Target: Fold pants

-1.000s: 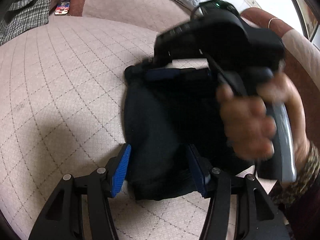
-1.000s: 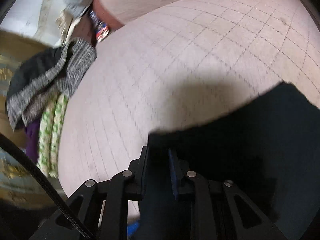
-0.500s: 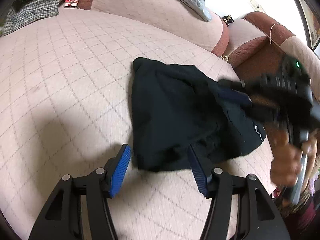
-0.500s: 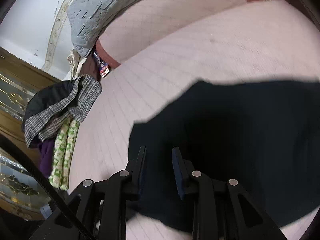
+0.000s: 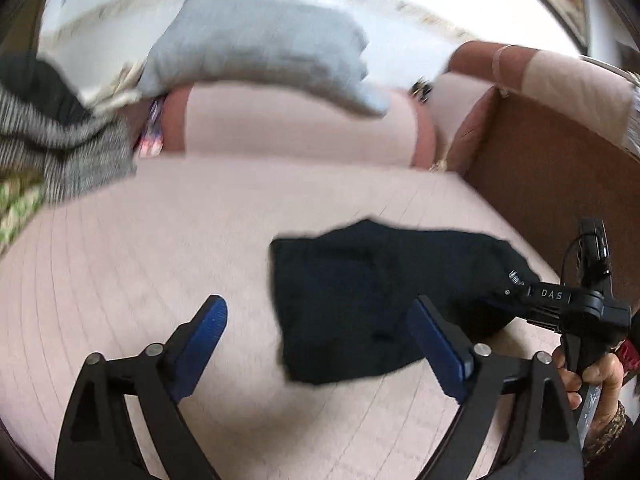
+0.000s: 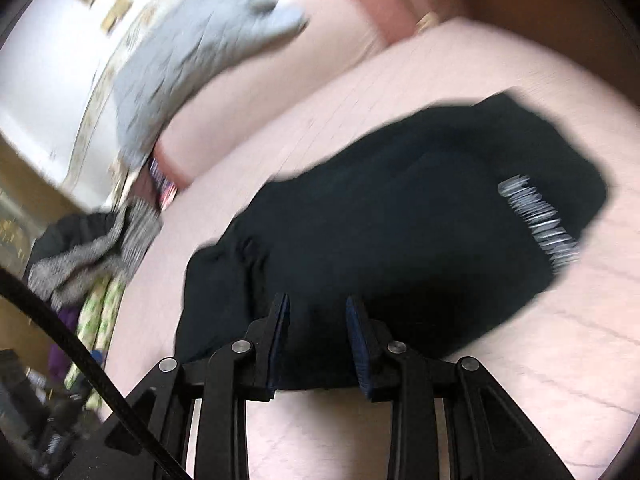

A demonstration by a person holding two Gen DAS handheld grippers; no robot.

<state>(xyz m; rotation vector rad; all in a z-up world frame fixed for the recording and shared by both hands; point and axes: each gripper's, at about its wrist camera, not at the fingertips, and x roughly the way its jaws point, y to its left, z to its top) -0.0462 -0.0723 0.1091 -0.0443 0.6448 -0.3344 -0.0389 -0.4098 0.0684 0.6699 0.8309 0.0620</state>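
Left gripper (image 5: 316,344) bottom centre, jaws opening wide, nothing held; right gripper (image 6: 318,332) bottom centre, jaws opening, narrow gap, empty; pants (image 5: 372,300) folded bundle mid-frame on sofa seat (image 5: 160,248); advice: clear both before smoothing edges; grey blanket (image 5: 260,52) at top.

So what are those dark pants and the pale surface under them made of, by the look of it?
The pants look like soft, matte knit, maybe jersey or fleece: they slump in rounded folds without shine, with pale print near one edge. The cushion looks like woven upholstery, matte pinkish beige with faint stitched grid lines. Blur leaves the weave unclear.
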